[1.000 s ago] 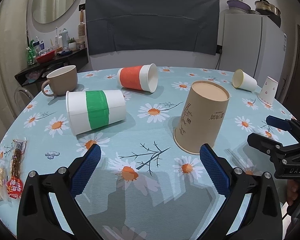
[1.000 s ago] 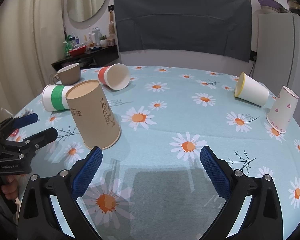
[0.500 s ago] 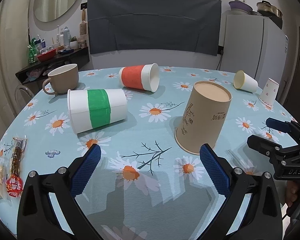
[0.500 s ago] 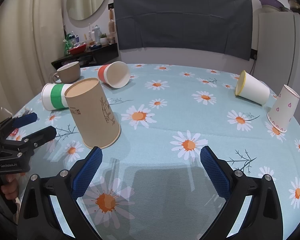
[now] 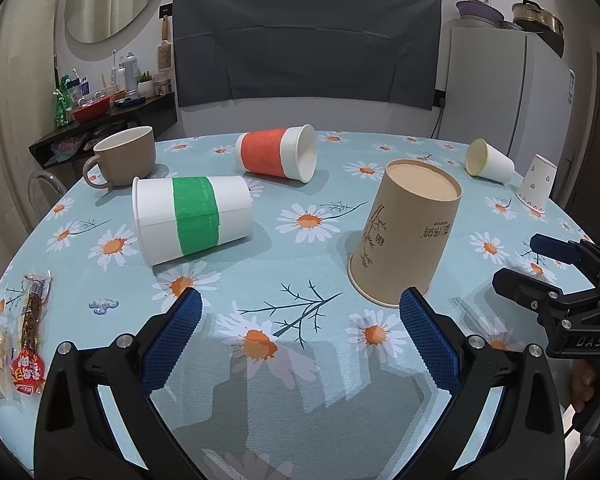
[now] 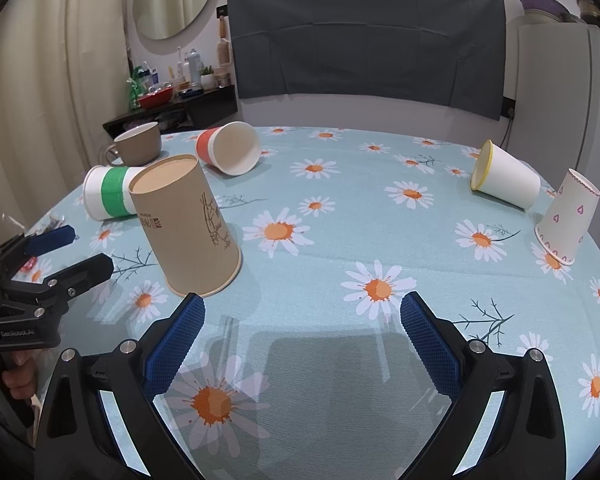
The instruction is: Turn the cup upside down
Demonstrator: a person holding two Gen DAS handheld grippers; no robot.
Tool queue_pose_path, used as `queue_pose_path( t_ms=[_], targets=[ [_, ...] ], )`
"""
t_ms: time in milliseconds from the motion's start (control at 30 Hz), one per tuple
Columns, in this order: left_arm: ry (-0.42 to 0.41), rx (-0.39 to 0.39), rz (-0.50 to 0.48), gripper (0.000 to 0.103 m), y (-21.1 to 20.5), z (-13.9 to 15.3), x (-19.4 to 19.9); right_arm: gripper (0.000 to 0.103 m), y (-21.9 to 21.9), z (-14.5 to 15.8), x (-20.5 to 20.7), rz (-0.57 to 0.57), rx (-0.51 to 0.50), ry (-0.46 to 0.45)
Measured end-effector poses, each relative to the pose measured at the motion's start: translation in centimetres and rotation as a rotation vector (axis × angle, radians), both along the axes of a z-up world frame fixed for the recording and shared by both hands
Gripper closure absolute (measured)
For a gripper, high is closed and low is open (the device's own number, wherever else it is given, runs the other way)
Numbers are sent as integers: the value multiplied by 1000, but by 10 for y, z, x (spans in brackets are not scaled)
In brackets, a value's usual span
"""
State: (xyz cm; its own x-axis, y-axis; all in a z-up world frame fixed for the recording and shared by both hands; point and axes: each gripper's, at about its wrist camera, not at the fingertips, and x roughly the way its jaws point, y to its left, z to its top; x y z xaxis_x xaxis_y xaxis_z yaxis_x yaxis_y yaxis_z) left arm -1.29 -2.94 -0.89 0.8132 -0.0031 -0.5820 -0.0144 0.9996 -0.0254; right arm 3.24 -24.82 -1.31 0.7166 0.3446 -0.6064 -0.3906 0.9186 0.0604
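Brown cup [image 5: 406, 229] inverted, green-banded cup [image 5: 192, 217] toppled nearby, both tools [image 5: 300, 330] [image 6: 302, 330] released.

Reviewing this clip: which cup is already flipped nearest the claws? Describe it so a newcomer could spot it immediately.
On the round daisy-print table, look just beyond the left claw. The tan kraft cup stands mouth-down there, base up. Unlike the green-banded cup and orange-banded cup lying on their sides, it is plain brown with dark printed branches and lettering.
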Motion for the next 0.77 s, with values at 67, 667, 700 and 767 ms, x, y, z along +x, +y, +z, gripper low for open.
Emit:
queue_pose_path(
  t_ms=[67, 667, 700, 767],
  targets=[
    [-1, -2, 3, 6, 1, 0, -1, 9, 0, 0, 0, -1, 0, 0],
    [-7, 41, -2, 6, -6, 1, -3, 9, 1, -1, -1, 4, -1, 2],
    [-6, 40, -2, 6, -5, 1, -3, 9, 1, -1, -1, 4, -1, 2],
    [-4, 35, 0, 6, -5, 1, -3, 9, 1, -1, -2, 4, -1, 2]
  ],
)
